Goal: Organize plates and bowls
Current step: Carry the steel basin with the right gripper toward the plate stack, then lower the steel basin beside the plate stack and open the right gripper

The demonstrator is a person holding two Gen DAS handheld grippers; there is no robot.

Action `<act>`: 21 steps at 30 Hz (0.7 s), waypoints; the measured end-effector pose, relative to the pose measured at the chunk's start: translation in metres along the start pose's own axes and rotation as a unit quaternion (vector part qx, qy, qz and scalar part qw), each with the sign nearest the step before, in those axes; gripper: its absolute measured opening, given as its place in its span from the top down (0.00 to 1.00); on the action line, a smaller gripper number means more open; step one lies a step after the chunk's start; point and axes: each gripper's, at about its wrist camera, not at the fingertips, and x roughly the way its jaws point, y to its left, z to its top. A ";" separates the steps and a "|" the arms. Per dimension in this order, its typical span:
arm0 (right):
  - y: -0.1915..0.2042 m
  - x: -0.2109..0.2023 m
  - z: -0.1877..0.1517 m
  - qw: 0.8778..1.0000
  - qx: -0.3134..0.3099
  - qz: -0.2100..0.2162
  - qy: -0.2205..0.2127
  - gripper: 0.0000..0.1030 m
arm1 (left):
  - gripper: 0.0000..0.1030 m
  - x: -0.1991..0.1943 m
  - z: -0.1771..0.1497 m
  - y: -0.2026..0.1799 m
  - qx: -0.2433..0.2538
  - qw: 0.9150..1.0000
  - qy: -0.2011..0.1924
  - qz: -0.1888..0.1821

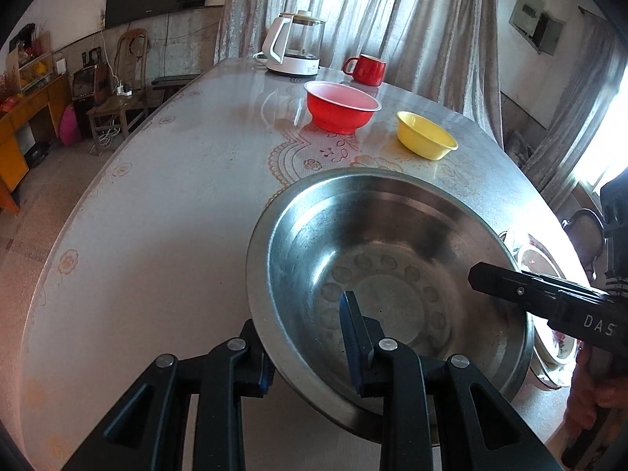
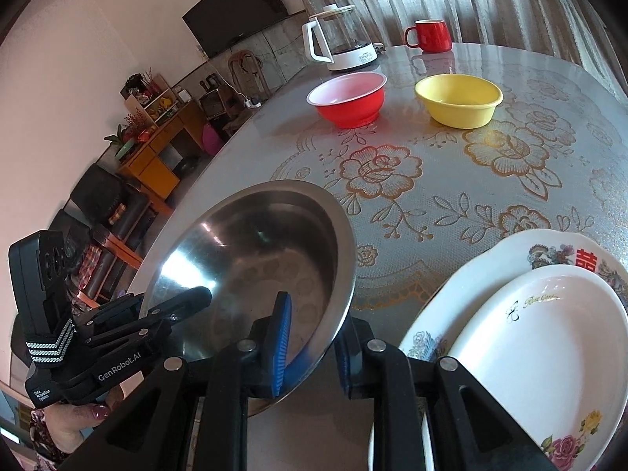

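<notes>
We are holding the big shiny metal bowl [image 1: 392,274] by its thin rim, near the table [image 1: 157,216] edge, with both tools. The left gripper [image 1: 310,337] and right gripper [image 2: 310,349] are each nearly closed, pinching it. "GenRobot.AI" is showing on one. Smooth round red bowl [image 2: 347,100] and yellow bowl [image 2: 459,100] are sitting far.

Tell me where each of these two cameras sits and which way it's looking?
Left wrist: on the left gripper, looking down its fingers at the steel basin clamped by its rim; the right gripper and a hand show.
Right wrist: on the right gripper, clamped on the basin's other rim, beside stacked plates; the left gripper and fingers show.
Shared: basin, red bowl, yellow bowl, kettle, red mug.
</notes>
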 end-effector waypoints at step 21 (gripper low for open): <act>-0.007 -0.005 0.015 1.000 0.016 -0.025 0.011 0.64 | 0.73 0.027 0.002 -0.007 -0.009 1.000 -0.002 0.019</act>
